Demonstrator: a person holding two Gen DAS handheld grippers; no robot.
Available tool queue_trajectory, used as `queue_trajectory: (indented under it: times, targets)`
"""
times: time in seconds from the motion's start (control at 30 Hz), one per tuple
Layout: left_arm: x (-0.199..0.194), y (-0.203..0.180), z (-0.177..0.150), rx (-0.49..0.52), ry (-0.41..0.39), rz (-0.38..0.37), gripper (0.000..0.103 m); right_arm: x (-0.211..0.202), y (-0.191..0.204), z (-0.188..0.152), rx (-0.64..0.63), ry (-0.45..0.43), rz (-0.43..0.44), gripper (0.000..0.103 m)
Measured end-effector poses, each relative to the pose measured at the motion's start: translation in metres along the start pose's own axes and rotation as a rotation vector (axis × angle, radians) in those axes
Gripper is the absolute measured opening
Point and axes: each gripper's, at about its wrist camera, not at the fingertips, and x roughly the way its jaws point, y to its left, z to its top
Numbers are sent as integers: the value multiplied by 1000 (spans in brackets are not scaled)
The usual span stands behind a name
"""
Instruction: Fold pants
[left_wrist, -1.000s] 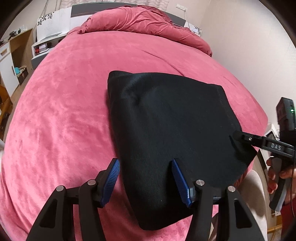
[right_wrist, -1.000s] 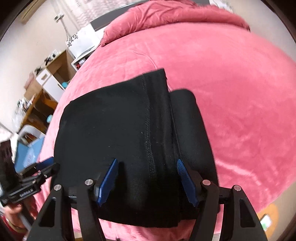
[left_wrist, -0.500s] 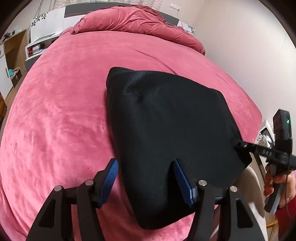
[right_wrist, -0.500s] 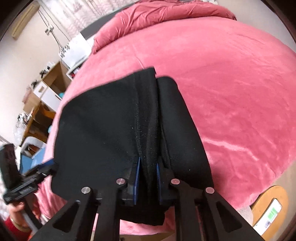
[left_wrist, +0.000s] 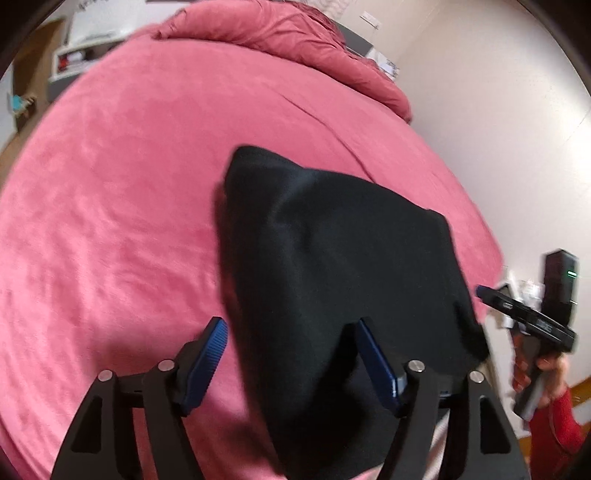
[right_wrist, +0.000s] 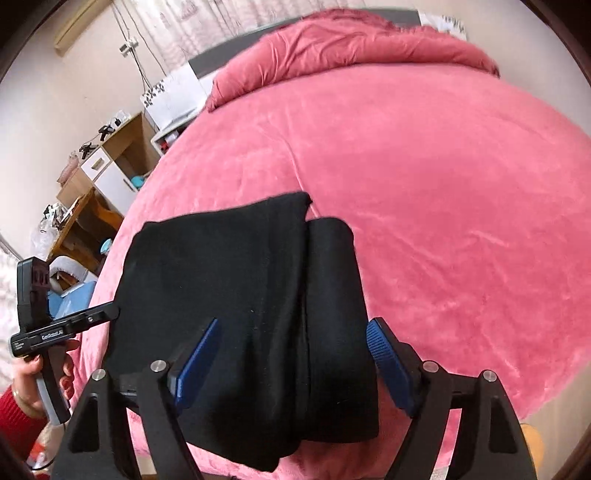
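Pants (right_wrist: 236, 291): black, folded on the pink bed (right_wrist: 443, 221), long axis running away from both tools.
Right tool (right_wrist: 291, 354): jaws opening, straddling the near edge.
Left tool (left_wrist: 291, 354): jaws opening, over the opposite near corner.

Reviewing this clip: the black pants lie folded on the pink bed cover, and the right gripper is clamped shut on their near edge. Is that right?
Not quite. The black pants do lie folded on the pink bed cover, but the right gripper is not clamped on them: in the right wrist view its blue fingers stand wide apart and are opening, with the pants' near edge between them, unpinched.
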Motion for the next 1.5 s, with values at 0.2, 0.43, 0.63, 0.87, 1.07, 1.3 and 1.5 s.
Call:
queue_trajectory:
  times: [0.2,0.43,0.63,0.87,1.07,1.3,1.5]
  targets:
    - [7,0,7,65,92,-52,74,21,-27,13,38,114,80,83]
    - [16,22,15,-76,129,-146,74,41,-53,21,91,193,153,83]
    - [20,31,15,-114,145,-187,74,59,-65,19,152,202,238,83]
    - [41,38,18,-169,154,-251,74,79,-61,15,204,226,340,86]
    - [55,39,18,-196,174,-300,79,82,-56,12,203,235,344,86]
    - [40,11,14,-85,123,-216,61,75,-41,12,144,216,291,67]
    - [11,-16,13,38,77,-167,40,55,-21,13,89,157,270,52]
